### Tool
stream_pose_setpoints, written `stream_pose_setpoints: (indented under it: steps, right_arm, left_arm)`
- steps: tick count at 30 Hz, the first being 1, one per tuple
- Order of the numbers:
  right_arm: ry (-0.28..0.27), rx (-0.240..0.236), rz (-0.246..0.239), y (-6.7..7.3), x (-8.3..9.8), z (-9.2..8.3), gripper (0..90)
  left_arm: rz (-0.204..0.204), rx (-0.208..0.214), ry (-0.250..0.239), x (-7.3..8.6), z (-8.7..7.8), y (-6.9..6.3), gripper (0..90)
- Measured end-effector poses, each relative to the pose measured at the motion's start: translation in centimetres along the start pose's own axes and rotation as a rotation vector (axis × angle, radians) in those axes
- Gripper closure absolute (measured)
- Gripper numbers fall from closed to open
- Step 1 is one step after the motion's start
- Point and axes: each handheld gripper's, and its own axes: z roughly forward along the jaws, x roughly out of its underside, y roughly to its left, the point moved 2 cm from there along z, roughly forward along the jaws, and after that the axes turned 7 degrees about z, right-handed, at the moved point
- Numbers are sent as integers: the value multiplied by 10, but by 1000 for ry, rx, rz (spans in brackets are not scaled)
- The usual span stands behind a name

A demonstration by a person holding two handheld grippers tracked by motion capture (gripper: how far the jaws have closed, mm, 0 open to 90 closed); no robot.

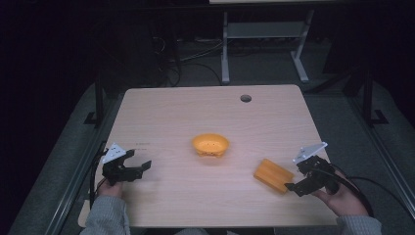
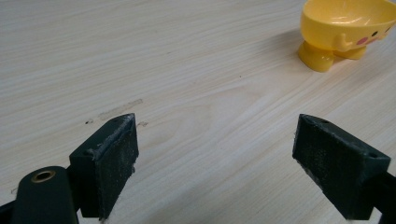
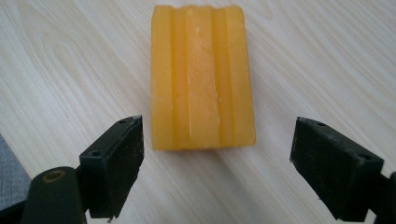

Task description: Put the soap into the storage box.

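1. Over the counter (image 1: 205,112) in the high view, the left tongs (image 1: 142,167) sit near the front left edge with jaws apart, holding nothing. The right tongs (image 1: 289,187) sit at the front right, jaws apart, just beside the orange ridged block (image 1: 272,174). A yellow bowl (image 1: 210,145) stands mid-counter, well apart from both.
2. Along the left gripper view, the left tongs (image 2: 215,154) are spread wide over bare wood; the yellow bowl (image 2: 345,30) stands on small feet at upper right, well ahead.
3. Along the right gripper view, the right tongs (image 3: 217,163) are spread wide; the orange ridged block (image 3: 201,77) lies flat on the counter, its near end between the jaw tips, touching neither.
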Motion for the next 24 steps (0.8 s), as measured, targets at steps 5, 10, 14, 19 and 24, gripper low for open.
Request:
stream_pose_setpoints:
  steps: [5,10,14,19,24]
  right_arm:
    - [12,-16,-12,1,-10,7,165]
    - [30,-24,-16,3,-17,15,161]
    - [40,-32,-21,4,-22,21,158]
    - [61,-37,-24,7,-28,30,149]
    - [88,-42,-33,8,-31,41,145]
  left_arm:
    - [1,0,0,0,0,0,138]
    - [4,0,3,0,0,1,138]
    - [4,0,2,0,0,1,138]
    - [6,-1,5,0,-1,1,138]
    - [8,0,6,0,-1,1,138]
